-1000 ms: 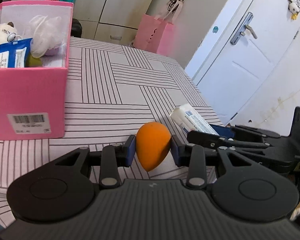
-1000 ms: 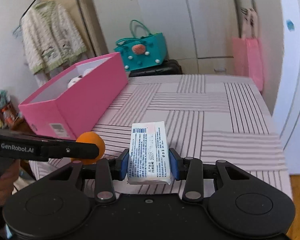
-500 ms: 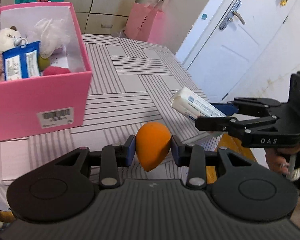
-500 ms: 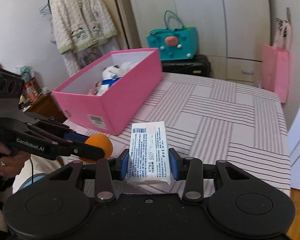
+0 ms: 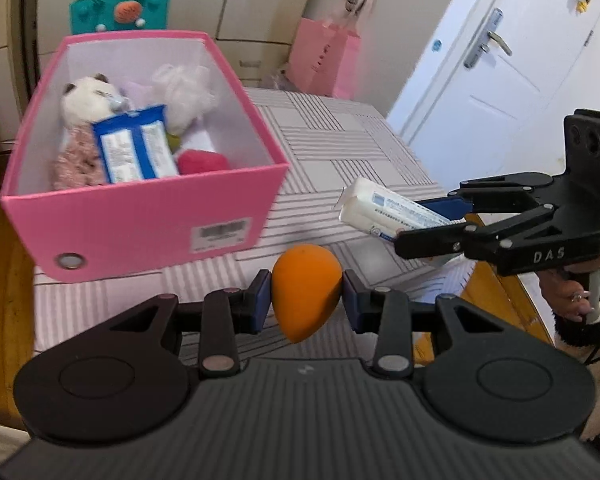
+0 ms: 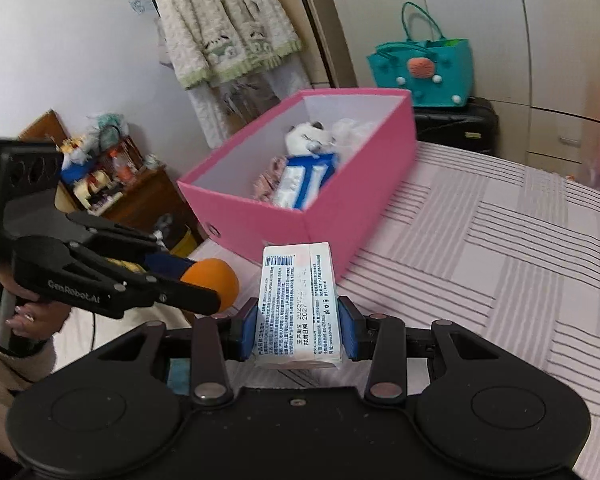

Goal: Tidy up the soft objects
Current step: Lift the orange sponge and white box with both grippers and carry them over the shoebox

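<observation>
Box (image 5: 140,216) stands open for loading. Left tongs (image 5: 305,298) clench the orange sponge (image 5: 306,292) just before it; right tongs (image 6: 298,322) clench the tissue pack (image 6: 298,300) nearby, both raised clear, likely for dropping in.

teal bag (image 6: 422,68) on black case, cardigan (image 6: 224,28) hung at wall, white door (image 5: 496,76) w/ handle.

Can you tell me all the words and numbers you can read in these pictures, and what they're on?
"DAS": on the right gripper body.
"GenRobot.AI": on the left gripper body.
"2027": on the white tissue pack; its other print is too small to read.
Barcode sticker on the pink box: blurred.
Blue packet in the box: unreadable.
</observation>
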